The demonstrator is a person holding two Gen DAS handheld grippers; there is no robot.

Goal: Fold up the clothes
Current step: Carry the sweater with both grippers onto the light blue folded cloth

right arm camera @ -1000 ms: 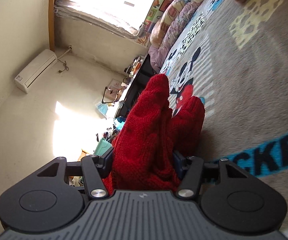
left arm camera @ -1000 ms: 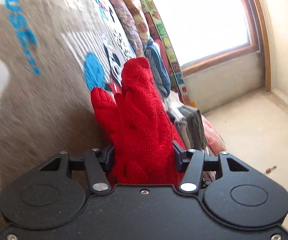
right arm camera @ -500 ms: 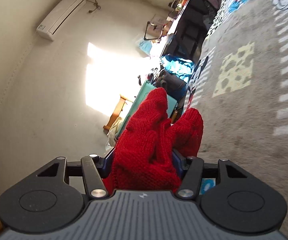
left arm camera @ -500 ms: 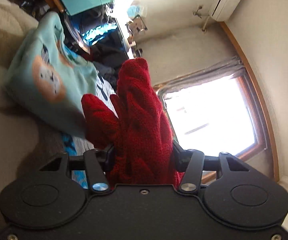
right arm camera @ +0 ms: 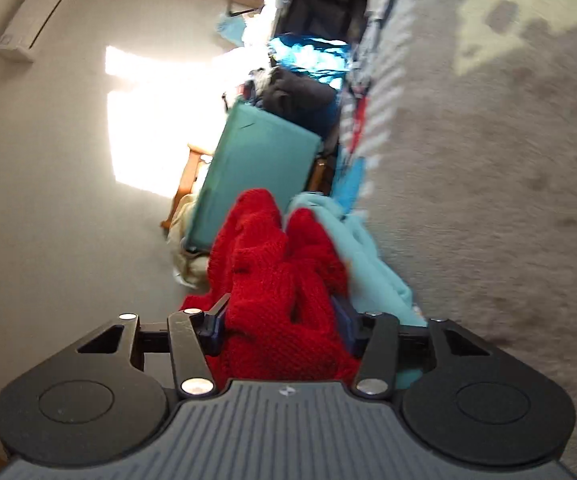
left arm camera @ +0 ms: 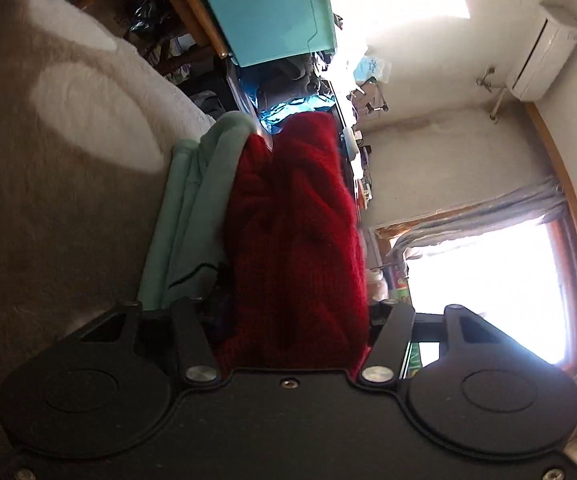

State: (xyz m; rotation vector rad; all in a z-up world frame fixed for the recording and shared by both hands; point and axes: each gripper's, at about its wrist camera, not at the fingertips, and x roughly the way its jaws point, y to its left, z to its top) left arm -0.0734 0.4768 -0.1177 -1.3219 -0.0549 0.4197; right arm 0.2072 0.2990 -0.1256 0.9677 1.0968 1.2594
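1. Your left gripper (left arm camera: 288, 320) holds the thick red knit sweater (left arm camera: 296, 240), its jaws opening.
2. Your right gripper (right arm camera: 284, 320) squeezes the same sweater, jaws closing.
3. The sweater sits beside a mint garment (left arm camera: 192, 216) on the fuzzy blanket (left arm camera: 48, 160).
4. The fingertips are buried in the knit; the right view is blurry, maybe from moving.

A chunky cable-knit wool, rough and matt, is seen in the red sweater (left arm camera: 296, 240). The mint garment (left arm camera: 196, 216) at its 9 o'clock side is made of soft, smooth fleece. A short, fuzzy pile is shown by the grey-brown blanket (left arm camera: 48, 200). The left gripper (left arm camera: 288, 320) is built of matt black plastic with bright metal screws; the right gripper (right arm camera: 280, 324) carries a ribbed grey plastic top. The teal box (right arm camera: 256, 168) looks smooth and slightly glossy.
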